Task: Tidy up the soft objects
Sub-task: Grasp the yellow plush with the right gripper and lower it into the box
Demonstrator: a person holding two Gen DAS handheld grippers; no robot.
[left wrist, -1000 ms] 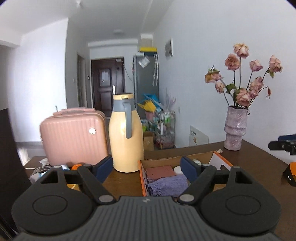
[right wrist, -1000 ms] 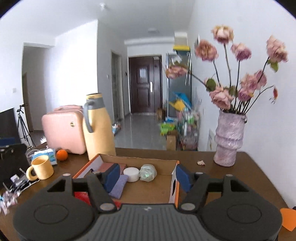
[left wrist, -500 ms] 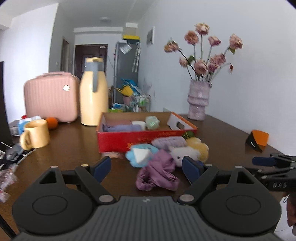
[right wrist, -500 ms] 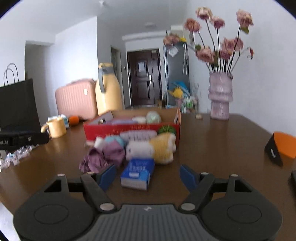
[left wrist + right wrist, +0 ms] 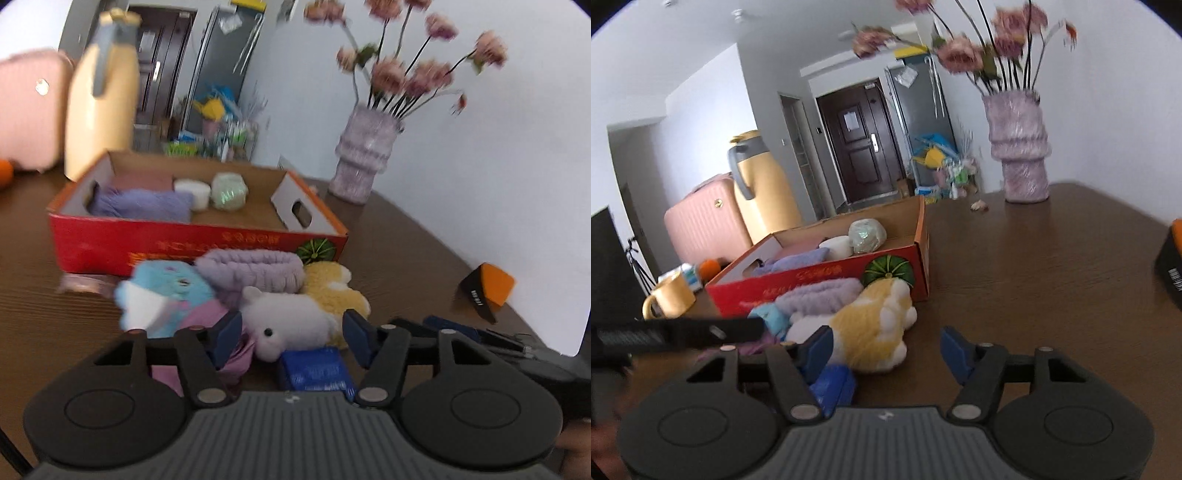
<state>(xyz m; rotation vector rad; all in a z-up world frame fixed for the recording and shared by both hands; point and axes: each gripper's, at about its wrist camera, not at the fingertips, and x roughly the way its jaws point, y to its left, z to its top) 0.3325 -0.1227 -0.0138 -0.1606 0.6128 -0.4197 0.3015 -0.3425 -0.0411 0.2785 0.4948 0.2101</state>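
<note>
Between the spread, just-narrowing jaws of the left gripper (image 5: 291, 334) lies the white plush (image 5: 291, 319), untouched: light, compressible; grasp its body, at 12 o'clock

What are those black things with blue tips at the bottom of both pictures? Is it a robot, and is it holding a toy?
It is no robot. A person holds a grabbing tool in each hand, and a small camera on each tool looks out along its two fingers. One picture comes from the left gripper, the other from the right gripper.

On the brown table stands a red cardboard box with a few soft things already inside. In front of it lies a pile: a white plush animal, a yellow plush toy, a blue plush toy, a lilac headband and a blue packet.

Both tools have just been closing a little, but neither holds anything yet.
</note>
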